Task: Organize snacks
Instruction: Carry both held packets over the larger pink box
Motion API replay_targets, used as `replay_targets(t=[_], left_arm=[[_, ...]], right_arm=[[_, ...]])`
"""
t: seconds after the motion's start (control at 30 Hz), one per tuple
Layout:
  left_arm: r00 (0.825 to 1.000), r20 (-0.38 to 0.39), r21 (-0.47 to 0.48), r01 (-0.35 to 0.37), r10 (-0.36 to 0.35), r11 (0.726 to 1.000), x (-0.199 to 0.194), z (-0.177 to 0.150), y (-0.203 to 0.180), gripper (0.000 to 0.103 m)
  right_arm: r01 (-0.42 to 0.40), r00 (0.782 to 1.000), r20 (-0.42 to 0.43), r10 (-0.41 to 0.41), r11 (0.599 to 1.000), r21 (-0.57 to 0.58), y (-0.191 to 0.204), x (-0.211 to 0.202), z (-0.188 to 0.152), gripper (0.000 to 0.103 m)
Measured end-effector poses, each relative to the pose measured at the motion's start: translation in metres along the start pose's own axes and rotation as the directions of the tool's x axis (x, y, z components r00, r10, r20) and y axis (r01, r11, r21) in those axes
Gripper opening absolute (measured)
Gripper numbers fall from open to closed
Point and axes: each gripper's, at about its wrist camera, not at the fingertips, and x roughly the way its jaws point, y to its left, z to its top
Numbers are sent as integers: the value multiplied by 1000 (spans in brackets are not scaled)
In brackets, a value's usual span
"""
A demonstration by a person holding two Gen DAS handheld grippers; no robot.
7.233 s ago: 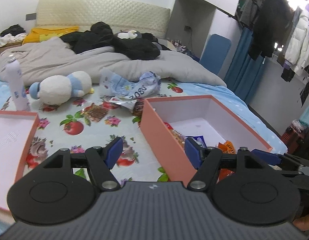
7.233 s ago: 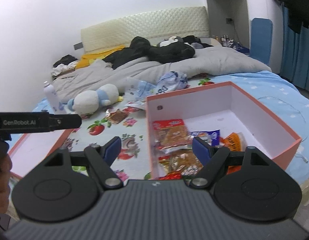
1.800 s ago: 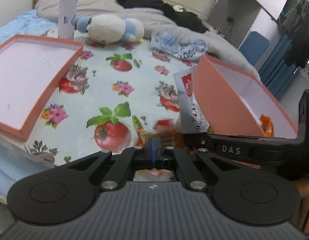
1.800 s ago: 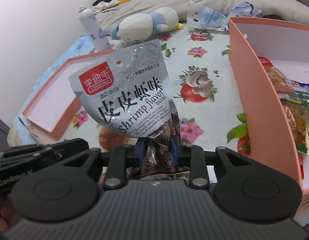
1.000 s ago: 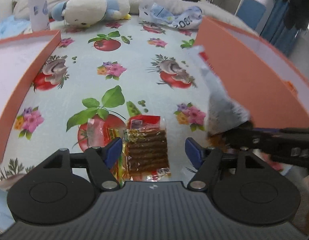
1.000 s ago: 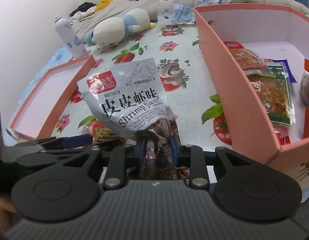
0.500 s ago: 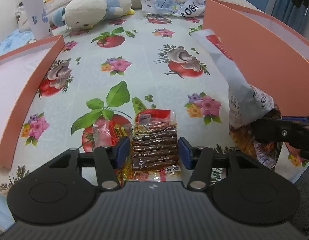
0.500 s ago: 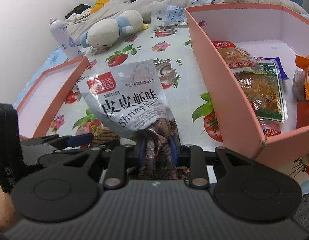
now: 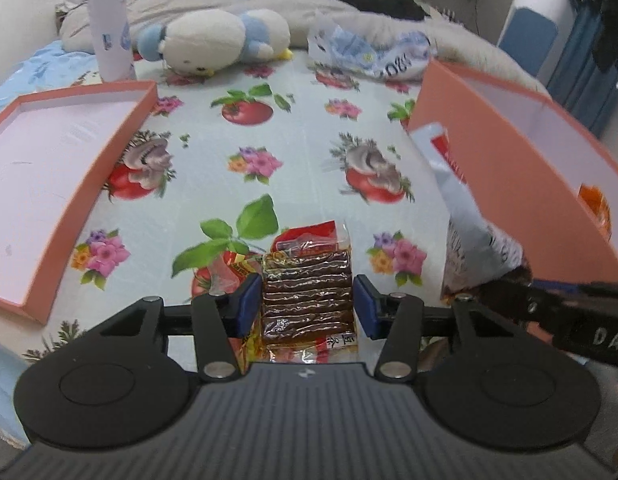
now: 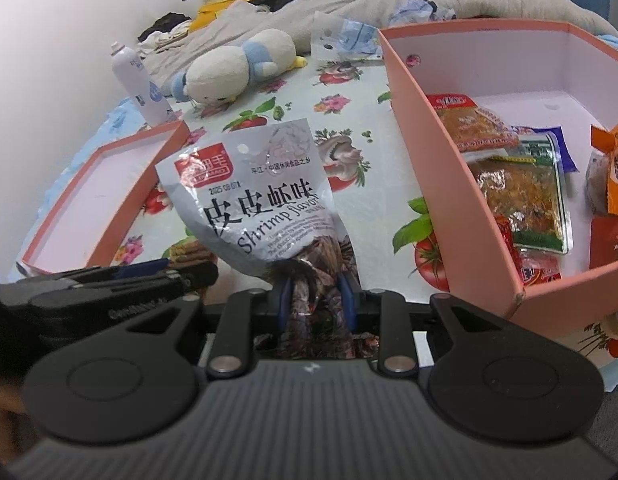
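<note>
A clear packet of brown strips (image 9: pixel 307 280) with a red top sits between the blue pads of my left gripper (image 9: pixel 307 304), which press on both its sides just above the flowered sheet. My right gripper (image 10: pixel 315 296) is shut on the lower end of a silver shrimp-flavour bag (image 10: pixel 261 200), held upright left of the pink box (image 10: pixel 429 168). That bag (image 9: pixel 465 216) also shows at the right of the left wrist view, beside the box wall (image 9: pixel 489 152). Several snack packets (image 10: pixel 521 196) lie in the box.
The pink box lid (image 9: pixel 121 136) lies open side up at the left. A plush toy (image 9: pixel 213 40), a white spray bottle (image 9: pixel 111 28) and a crumpled blue-and-white plastic bag (image 9: pixel 373 52) lie further back, before a grey duvet (image 10: pixel 349 4).
The left jaws have narrowed from wide open onto the brown-strip packet, and the left gripper has risen a little. The right gripper, still holding the silver bag, has come closer to the box.
</note>
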Motion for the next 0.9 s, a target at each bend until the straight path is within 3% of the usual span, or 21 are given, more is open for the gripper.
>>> replay_targets(t=[0.43, 0.9], left_arm=[[991, 130, -69, 49, -39, 996, -85, 30, -6, 55], [963, 200, 29, 177, -179, 984, -127, 54, -67, 55]], right_arm=[[-28, 995, 100, 29, 1000, -15, 12, -55, 24, 29], [45, 977, 209, -48, 999, 18, -20, -119, 31, 29]])
